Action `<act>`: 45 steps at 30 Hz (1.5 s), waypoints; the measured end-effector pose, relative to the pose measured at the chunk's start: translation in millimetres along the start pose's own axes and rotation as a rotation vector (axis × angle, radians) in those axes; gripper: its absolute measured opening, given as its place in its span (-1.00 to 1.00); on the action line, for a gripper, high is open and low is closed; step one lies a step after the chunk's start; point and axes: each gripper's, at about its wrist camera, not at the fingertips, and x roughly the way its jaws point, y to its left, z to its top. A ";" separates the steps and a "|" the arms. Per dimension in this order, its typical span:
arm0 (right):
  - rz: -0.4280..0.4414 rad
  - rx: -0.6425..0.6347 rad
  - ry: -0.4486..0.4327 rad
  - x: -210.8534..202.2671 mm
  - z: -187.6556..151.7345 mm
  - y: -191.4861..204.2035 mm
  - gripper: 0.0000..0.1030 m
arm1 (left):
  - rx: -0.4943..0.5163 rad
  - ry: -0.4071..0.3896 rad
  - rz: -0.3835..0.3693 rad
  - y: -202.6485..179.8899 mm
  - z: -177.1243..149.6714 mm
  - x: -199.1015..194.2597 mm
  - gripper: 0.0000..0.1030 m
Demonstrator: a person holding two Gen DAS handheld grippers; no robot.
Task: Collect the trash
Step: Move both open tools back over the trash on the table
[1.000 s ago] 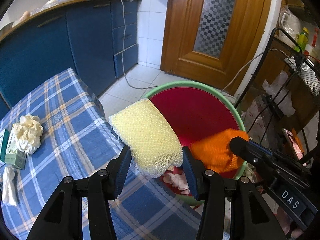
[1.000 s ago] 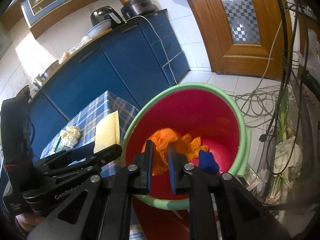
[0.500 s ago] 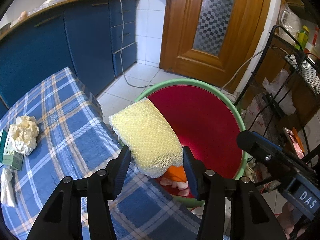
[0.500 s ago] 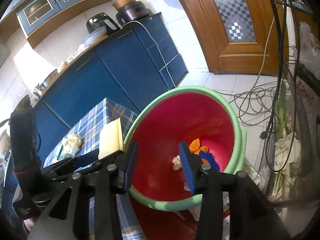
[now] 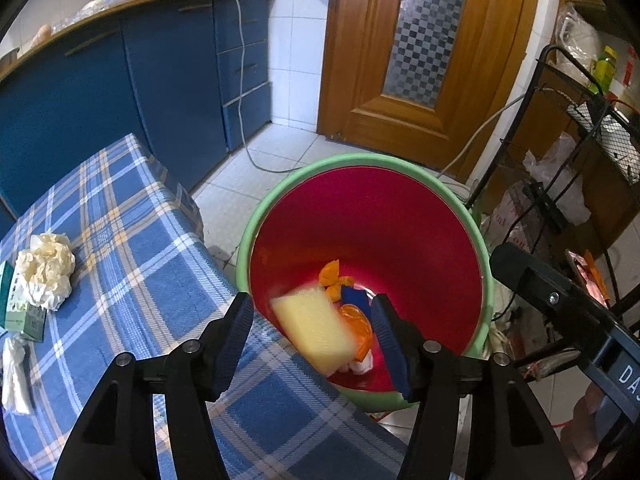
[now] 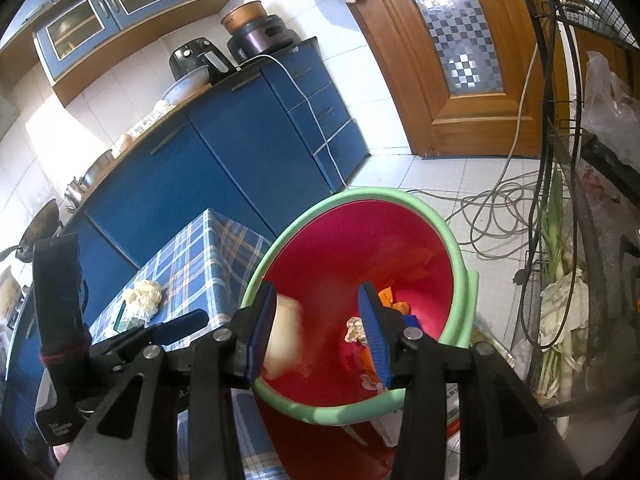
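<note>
While your left hand-held gripper [image 5: 314, 340] hangs over the near rim of the bin [image 5: 478, 236], its jaws are opening, and the yellow sponge [image 5: 316, 332] sits blurred in the gap between them, touching neither blue pad. From the right wrist view the sponge [image 6: 285, 330] shows as a pale smear inside the bin's near wall, just beside the left finger of your right hand-held gripper [image 6: 318, 336].

Your right hand-held gripper has its jaws apart with nothing between them, pointing down into the bin [image 6: 460, 256] from the other side. Its black body also shows at the right edge of the left wrist view.

Inside the bin, red within and green at the rim, lie orange scraps [image 5: 336, 276], a small blue piece [image 5: 354, 296] and some whitish crumpled bits [image 6: 354, 328] at the bottom.

Left of the bin, touching or nearly touching it, stands the table [image 5: 132, 248] under a blue plaid cloth. On its far left side a crumpled cream paper wad [image 5: 46, 268] rests against a small green box [image 5: 20, 316], and a white twisted scrap [image 5: 14, 372] lies just below them.

Beyond the table are blue cabinets [image 5: 120, 92], a wooden door [image 5: 424, 52] and a white tiled floor; a black wire rack [image 5: 572, 140] stands to the right of the bin.
</note>
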 end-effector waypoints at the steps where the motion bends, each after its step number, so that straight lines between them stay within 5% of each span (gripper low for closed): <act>1: 0.001 0.000 0.000 -0.5 -0.3 0.2 -0.11 | 0.000 -0.003 0.001 0.2 -0.2 -1.2 0.22; 23: 0.032 -0.044 0.035 -1.6 -8.8 18.6 0.14 | -0.112 -0.060 0.050 43.6 -19.0 -46.9 0.22; 45: 0.076 -0.139 0.104 10.8 -30.9 81.3 0.51 | -0.342 -0.153 0.269 168.5 -62.7 -120.0 0.22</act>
